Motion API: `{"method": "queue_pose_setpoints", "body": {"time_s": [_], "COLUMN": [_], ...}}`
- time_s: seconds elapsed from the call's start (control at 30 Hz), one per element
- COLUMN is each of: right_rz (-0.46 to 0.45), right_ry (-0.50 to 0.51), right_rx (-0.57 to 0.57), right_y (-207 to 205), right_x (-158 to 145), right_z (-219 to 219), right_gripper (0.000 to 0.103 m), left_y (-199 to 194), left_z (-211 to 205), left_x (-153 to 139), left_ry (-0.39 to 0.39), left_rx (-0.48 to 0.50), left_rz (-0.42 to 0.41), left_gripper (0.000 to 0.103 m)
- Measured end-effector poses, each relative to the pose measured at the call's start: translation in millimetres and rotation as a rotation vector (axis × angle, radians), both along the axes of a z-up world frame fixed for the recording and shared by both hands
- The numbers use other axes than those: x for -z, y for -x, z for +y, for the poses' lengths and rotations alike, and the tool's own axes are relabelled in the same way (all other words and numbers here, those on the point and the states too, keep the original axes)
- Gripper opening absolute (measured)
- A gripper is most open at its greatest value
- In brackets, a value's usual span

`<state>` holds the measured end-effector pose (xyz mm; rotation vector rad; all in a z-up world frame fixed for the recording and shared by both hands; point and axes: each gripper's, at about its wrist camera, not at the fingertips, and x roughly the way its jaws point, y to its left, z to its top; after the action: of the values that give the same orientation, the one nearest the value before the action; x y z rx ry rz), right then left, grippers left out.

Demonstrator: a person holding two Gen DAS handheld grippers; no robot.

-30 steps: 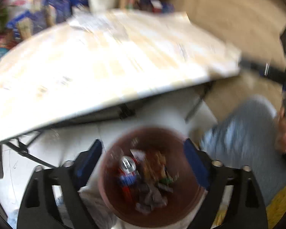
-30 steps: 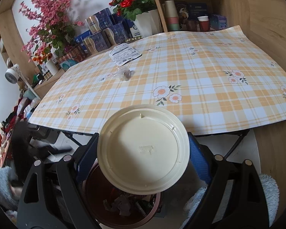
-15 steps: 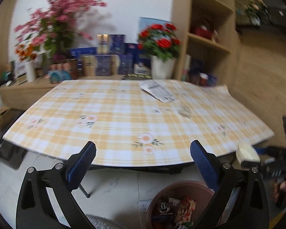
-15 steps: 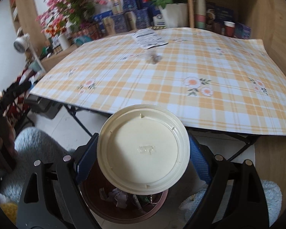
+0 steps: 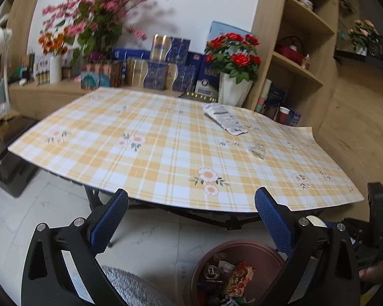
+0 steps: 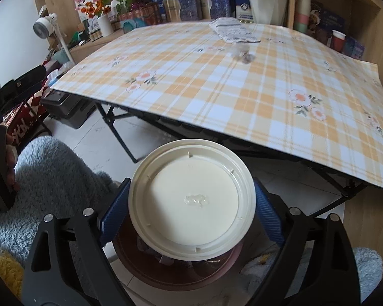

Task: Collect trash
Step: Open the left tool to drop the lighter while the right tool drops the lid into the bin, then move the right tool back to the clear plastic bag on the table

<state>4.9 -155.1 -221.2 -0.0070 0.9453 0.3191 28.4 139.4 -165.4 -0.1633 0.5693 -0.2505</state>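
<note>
Judged roughly two thirds done. Already in the round brown plastic bin [image 5: 238, 251], at the bottom right of the left wrist view: a drink can, a red-and-yellow snack wrapper [image 5: 238, 276] and other crumpled scraps, piled on the pale floor below the near edge of the tabletop [image 5: 166, 158], covered by a yellow-and-white checked cloth with flowers.

Left gripper [image 5: 191, 219] spread wide and empty, aimed across the tabletop from the lower middle of its frame. Right gripper [image 6: 191, 204] pinching a round cream plastic lid or shallow dish [image 6: 191, 199] by its rim, flat face toward the camera, low in the centre of the right wrist view and directly above the bin's mouth; not yet dropped in.

Left on the tabletop, toward the upper right in both views: a flat white printed packet or leaflet [image 5: 226, 118] near the far edge, and, just nearer than it, a small crumpled clear wrapper [image 5: 256, 149]. Apart from each other, both untouched.

Remaining, by this reading: release of the cream disc, then two more pickups.
</note>
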Motion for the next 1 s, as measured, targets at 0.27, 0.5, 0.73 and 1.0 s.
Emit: {"method": "queue_pose_setpoints", "body": {"time_s": [0.27, 0.5, 0.73, 1.0], "right_rz": [0.043, 0.067, 0.063, 0.033], "right_ry": [0.003, -0.006, -0.008, 0.015], "right_rx": [-0.021, -0.005, 0.04, 0.125], "right_y": [-0.2, -2.4, -4.4, -8.4], "right_x": [10.3, 12.8, 13.0, 9.1], "right_z": [4.7, 1.8, -6.8, -16.3], "right_gripper": [0.09, 0.097, 0.097, 0.097], "left_y": [-5.4, -6.6, -6.6, -4.5], "left_z": [3.0, -5.2, -8.7, -14.2], "left_x": [5.0, 4.0, 3.6, 1.8], "left_ry": [-0.004, -0.04, -0.058, -0.09], "left_rx": [-0.054, -0.036, -0.035, -0.032], "left_rz": [0.04, 0.037, 0.032, 0.014], "left_gripper": [0.097, 0.097, 0.097, 0.097]}}
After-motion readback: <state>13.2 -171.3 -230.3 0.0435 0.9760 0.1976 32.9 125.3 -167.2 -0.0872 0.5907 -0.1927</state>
